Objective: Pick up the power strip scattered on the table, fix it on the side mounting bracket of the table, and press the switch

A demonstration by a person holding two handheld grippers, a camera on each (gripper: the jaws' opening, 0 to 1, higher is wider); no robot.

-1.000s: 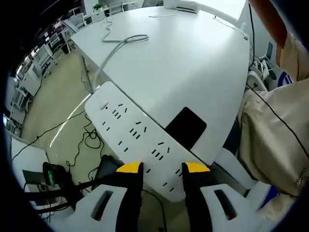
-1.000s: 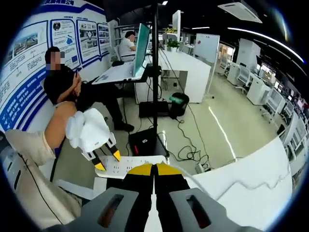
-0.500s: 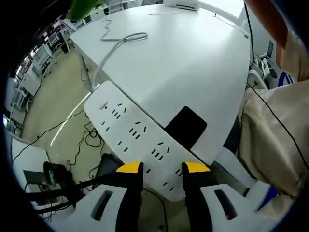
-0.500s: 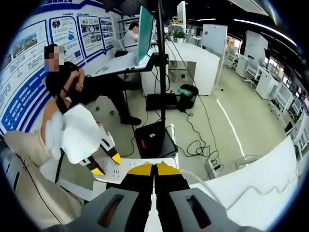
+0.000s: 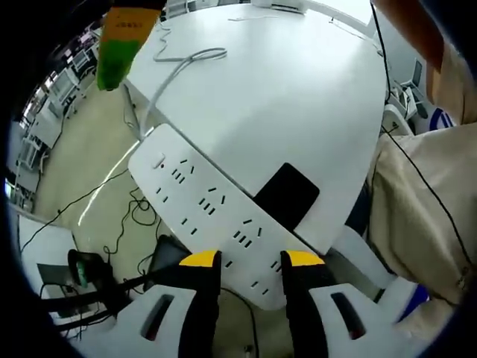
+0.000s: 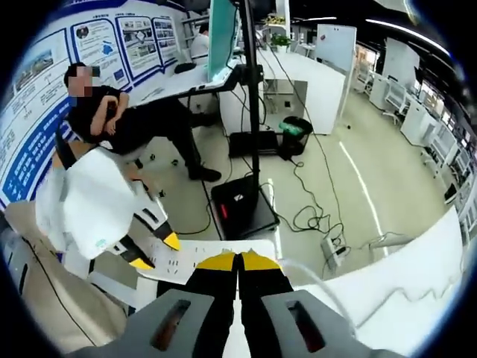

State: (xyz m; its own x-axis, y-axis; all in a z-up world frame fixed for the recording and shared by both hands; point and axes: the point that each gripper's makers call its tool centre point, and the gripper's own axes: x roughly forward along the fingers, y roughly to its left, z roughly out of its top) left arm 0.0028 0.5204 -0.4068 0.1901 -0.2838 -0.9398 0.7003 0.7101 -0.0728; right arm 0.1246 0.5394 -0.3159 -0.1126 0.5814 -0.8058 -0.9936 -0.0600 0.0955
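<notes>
- Left gripper (image 5: 250, 259) first, in the left gripper view: yellow-tipped jaws set narrowly apart, clamped on the near end of the white power strip (image 5: 201, 209).
- Power strip runs lengthwise away from those jaws along the edge of the white table (image 5: 298, 97), socket face up, its far end carrying the switch (image 5: 159, 162).
- Just beside the strip, on the table side, a black flat block (image 5: 287, 195) sits at the table edge; whether strip and block touch, I cannot tell.
- Beyond the strip's far end, its grey cable (image 5: 179, 67) loops across the tabletop.
- Far corner, past the cable: a green-and-yellow object (image 5: 119, 45) pokes in, blurred.
- Off the table edge, below the strip: floor with dark cables (image 5: 130, 216).
- Over to the right gripper view: right gripper (image 6: 238, 261), yellow tips pressed together, nothing between them, hovering just above the strip (image 6: 209, 257).
- Left gripper (image 6: 153, 252) shows here too, gripping the strip's end from the side.
- Beyond, a black stand (image 6: 250, 201) on the floor, and a seated person (image 6: 119, 119) further back.
</notes>
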